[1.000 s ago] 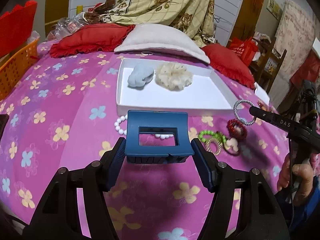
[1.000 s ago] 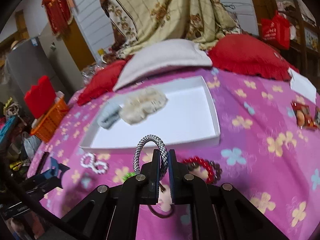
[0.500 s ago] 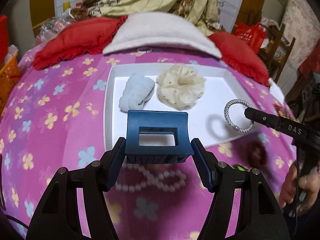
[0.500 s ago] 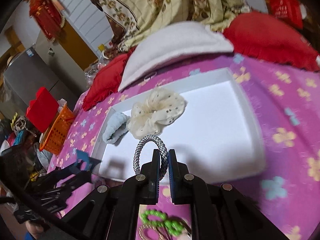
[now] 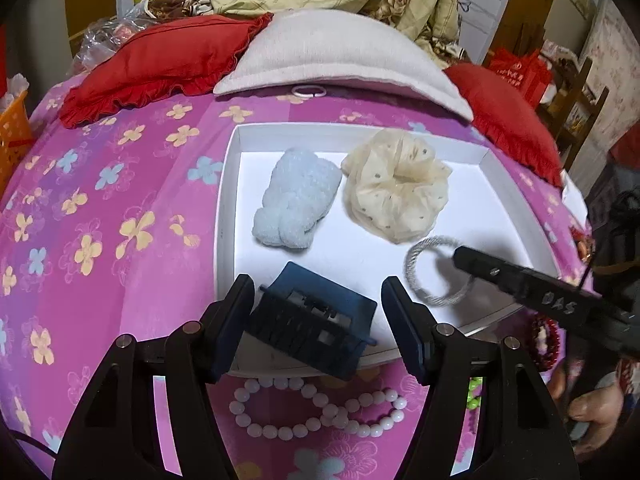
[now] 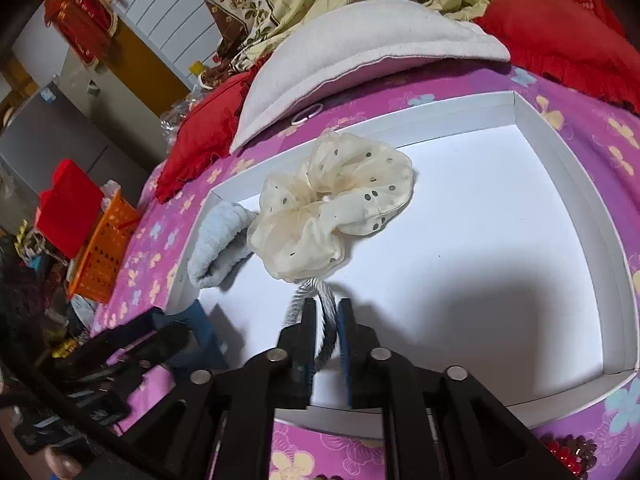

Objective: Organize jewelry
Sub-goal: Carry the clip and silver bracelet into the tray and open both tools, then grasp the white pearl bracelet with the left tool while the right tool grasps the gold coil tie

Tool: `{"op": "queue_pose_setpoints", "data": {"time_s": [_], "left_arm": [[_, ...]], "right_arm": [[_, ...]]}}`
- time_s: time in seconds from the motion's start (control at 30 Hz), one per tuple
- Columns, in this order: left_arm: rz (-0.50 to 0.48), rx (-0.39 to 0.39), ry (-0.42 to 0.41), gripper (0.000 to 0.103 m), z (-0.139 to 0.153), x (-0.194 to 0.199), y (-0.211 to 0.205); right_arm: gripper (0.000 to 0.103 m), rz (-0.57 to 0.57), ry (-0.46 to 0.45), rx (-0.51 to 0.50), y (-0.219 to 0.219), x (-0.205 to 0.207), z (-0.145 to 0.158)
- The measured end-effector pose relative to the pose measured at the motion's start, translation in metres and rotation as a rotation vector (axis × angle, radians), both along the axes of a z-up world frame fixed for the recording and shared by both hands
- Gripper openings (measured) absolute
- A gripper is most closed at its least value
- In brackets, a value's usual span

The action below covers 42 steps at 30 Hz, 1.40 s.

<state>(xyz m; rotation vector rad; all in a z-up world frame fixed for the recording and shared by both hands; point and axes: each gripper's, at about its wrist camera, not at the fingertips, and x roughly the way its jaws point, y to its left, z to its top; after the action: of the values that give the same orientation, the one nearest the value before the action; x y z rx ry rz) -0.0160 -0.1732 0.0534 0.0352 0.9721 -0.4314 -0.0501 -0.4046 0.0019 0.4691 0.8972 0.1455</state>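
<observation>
Two soft pieces are already lying in the white tray (image 5: 228, 184) on the bed: a blue scrunchie (image 5: 296, 200) and a cream scrunchie (image 5: 396, 188), side by side toward the far end. Two more pieces are arriving now. The left gripper (image 5: 316, 320) is hanging over the tray's near left corner with its jaws standing apart; the blue clip (image 5: 312, 320) is sitting tilted between them and, as far as the left view shows, clear of both pads, so it looks released or just dropping. The right gripper (image 6: 326, 320) is reaching over the tray just short of the cream scrunchie, its jaws opening, with the grey ring (image 6: 320, 300) between them and seeming to slip free.

Outside the tray, on the pink bedspread (image 5: 100, 240), a white bead string (image 5: 320, 412) is waiting, along with a red bracelet (image 5: 544, 340) and some green beads (image 5: 474, 392) near the right edge. So the sorting looks to be about half done.
</observation>
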Motion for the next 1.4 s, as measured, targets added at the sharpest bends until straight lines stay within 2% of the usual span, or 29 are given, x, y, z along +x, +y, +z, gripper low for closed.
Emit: {"op": "queue_pose_setpoints", "data": {"time_s": [0.03,0.1,0.33,0.43,0.53,0.7,0.87,1.03,1.07,1.1,1.13,1.17,1.2,1.4], "left_arm": [[0.001,-0.009,-0.001,0.066,0.003,-0.001,0.002],[0.001,-0.026,-0.011,0.066,0.011,-0.006,0.006],[0.025,-0.033,-0.092,0.066,0.044,-0.04,0.033],[0.058,-0.025,-0.111,0.066,0.048,-0.056,0.054],[0.096,-0.002,-0.097,0.066,0.038,-0.066,0.073],[0.143,0.005,0.003,0.066,0.001,-0.068,0.088],[0.113,-0.001,0.061,0.066,-0.026,-0.062,0.075],[0.072,-0.01,0.084,0.066,-0.039,-0.051,0.06],[0.069,-0.006,0.065,0.064,-0.039,-0.051,0.058],[0.054,-0.006,0.065,0.061,-0.039,-0.05,0.055],[0.051,0.0,0.053,0.043,-0.039,-0.05,0.053],[0.046,0.01,0.051,0.012,-0.039,-0.05,0.051],[0.046,0.024,0.051,0.008,-0.04,-0.05,0.05],[0.059,0.006,0.036,0.008,-0.038,-0.068,0.063]], "right_arm": [[0.02,-0.001,-0.003,-0.006,0.0,-0.001,0.001],[0.04,-0.01,-0.016,-0.006,-0.002,-0.005,0.005],[0.042,-0.017,-0.059,0.008,-0.01,-0.037,0.027],[0.045,-0.011,-0.088,-0.022,-0.016,-0.069,0.037],[0.045,-0.014,-0.095,-0.052,-0.022,-0.096,0.037],[0.046,-0.038,-0.074,-0.07,-0.032,-0.135,0.023],[0.046,-0.032,-0.06,-0.058,-0.031,-0.153,0.01],[0.046,-0.006,-0.065,-0.054,-0.019,-0.153,0.006],[0.046,0.001,-0.068,-0.057,-0.016,-0.153,0.006],[0.046,0.007,-0.07,-0.058,-0.013,-0.152,0.005],[0.046,0.013,-0.07,-0.057,-0.011,-0.151,0.004],[0.046,0.02,-0.07,-0.055,-0.008,-0.15,0.003],[0.046,0.029,-0.069,-0.056,-0.006,-0.15,0.002],[0.046,0.102,-0.073,-0.068,0.015,-0.156,-0.004]]}}
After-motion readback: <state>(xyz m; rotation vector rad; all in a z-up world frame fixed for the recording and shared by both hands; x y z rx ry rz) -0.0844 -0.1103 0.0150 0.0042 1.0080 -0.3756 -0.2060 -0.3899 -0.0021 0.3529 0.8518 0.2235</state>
